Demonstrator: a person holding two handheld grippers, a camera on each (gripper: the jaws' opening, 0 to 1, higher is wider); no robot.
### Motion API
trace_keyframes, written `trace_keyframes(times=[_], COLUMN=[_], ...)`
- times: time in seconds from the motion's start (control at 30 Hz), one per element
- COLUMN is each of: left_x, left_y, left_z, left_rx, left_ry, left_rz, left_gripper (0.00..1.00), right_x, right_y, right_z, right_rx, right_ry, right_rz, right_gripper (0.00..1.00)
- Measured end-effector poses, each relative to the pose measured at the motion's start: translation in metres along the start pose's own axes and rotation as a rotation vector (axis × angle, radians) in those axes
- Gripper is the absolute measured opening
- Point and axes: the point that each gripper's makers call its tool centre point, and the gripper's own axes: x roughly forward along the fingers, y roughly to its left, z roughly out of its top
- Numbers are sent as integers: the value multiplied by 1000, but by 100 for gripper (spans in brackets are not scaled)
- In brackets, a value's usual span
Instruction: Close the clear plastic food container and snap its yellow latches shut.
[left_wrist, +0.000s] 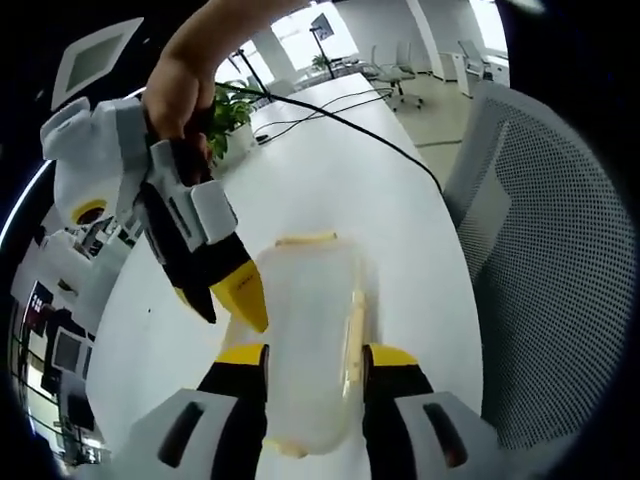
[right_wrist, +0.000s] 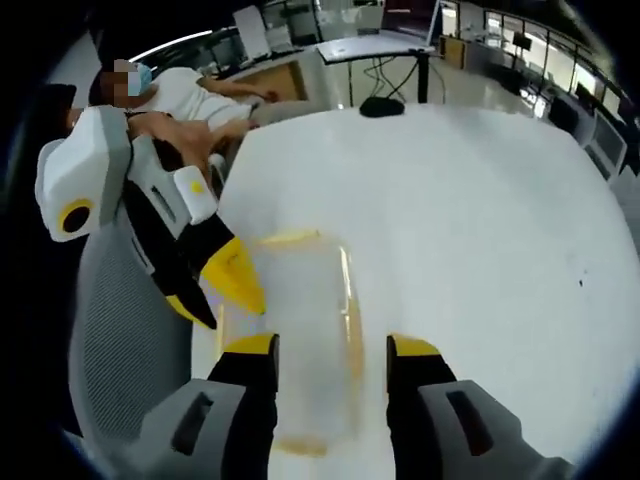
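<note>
Left gripper (left_wrist: 315, 362) fingers are straddling the clear food container (left_wrist: 312, 340), seemingly clamping its sides to steady it on the white tabletop (left_wrist: 400, 220). Right gripper (right_wrist: 330, 352), fingers parted, is bracketing the container without touching, probably lining up on a yellow latch (right_wrist: 352, 310).

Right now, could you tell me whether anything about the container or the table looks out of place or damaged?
Nothing stands out. The clear container sits flat on the white table between the left gripper jaws, lid on, no spill or crack visible. The right gripper hovers at its side.
</note>
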Motion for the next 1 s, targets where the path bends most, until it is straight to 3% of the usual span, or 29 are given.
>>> trace_keyframes(times=[0.53,1.0], left_x=[-20,-30], left_y=[13,24], left_z=[-12,-29], left_rx=[-190,-324], left_ry=[-27,-38], left_rz=[42,75], left_gripper=[41,49], right_x=[-27,-43], right_y=[0,14], right_z=[-15,-32], right_rx=[8,21], right_ry=[-48,-107], right_rz=[-109,-192], right_gripper=[46,49])
